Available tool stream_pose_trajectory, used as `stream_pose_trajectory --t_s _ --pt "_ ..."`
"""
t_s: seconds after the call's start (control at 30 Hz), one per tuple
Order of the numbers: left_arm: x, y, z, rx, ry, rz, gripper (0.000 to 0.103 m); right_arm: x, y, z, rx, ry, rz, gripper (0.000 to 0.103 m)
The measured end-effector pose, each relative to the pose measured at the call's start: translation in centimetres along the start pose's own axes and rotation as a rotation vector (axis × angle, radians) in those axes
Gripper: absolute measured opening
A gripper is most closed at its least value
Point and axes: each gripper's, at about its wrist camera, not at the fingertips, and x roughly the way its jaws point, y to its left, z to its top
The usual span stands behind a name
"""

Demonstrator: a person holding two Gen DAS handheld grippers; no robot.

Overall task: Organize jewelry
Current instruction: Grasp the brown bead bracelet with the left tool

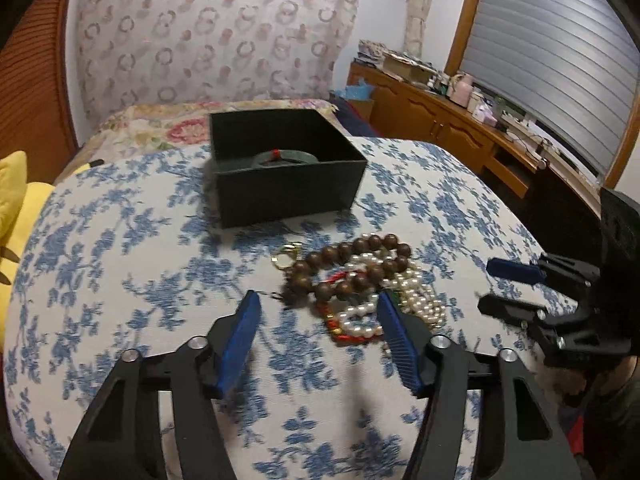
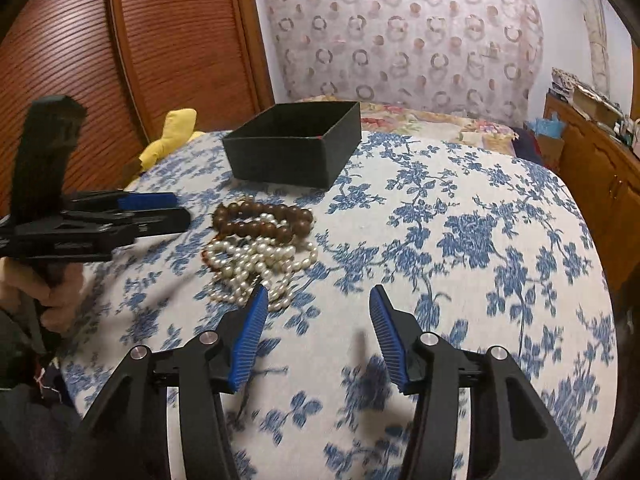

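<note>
Jewelry pile (image 1: 368, 284) is lying on the bed (image 1: 120, 264) near the black box (image 1: 286, 168); I'm holding both tongs, left (image 1: 316, 312) and right (image 2: 316, 300), open and empty, aiming to pinch one strand only.

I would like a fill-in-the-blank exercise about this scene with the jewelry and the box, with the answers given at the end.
1. The brown wooden bead bracelet lies partly on top of a pile of white ____.
2. The black box stands on the blue floral cloth with its top ____.
3. Nothing is held between the blue pads of the left gripper or the right gripper; both are ____.

Missing words: pearls; open; empty
</note>
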Motion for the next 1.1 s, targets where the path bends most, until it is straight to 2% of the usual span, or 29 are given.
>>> stream_pose_trajectory --t_s 0.2,0.53,0.77,0.93,1.0,1.03,1.1 --pt "1.5 -0.6 0.4 -0.024 0.034 -0.025 0.046 -0.2 0.6 -0.8 -0.008 0.013 -0.002 0.055" --pt "3.5 0.1 1.0 -0.077 0.084 -0.036 0.045 0.1 0.3 -1.5 0.013 0.021 0.01 0.055" --pt "4.4 1.2 2.3 -0.141 0.092 -0.075 0.045 0.3 0.4 -1.4 0.012 0.025 0.018 0.055" --pt "5.0 1.4 3.0 -0.149 0.092 -0.07 0.045 0.3 0.4 -1.5 0.013 0.025 0.017 0.055" --pt "5.4 1.5 3.3 -0.153 0.093 -0.064 0.039 0.2 0.4 -1.5 0.011 0.025 0.016 0.055" --pt "5.6 1.5 3.4 -0.152 0.095 -0.057 0.031 0.2 0.4 -1.5 0.01 0.025 0.014 0.055" --pt "6.0 1.6 3.6 -0.141 0.1 -0.033 0.026 0.3 0.4 -1.5 0.007 0.026 0.01 0.055"
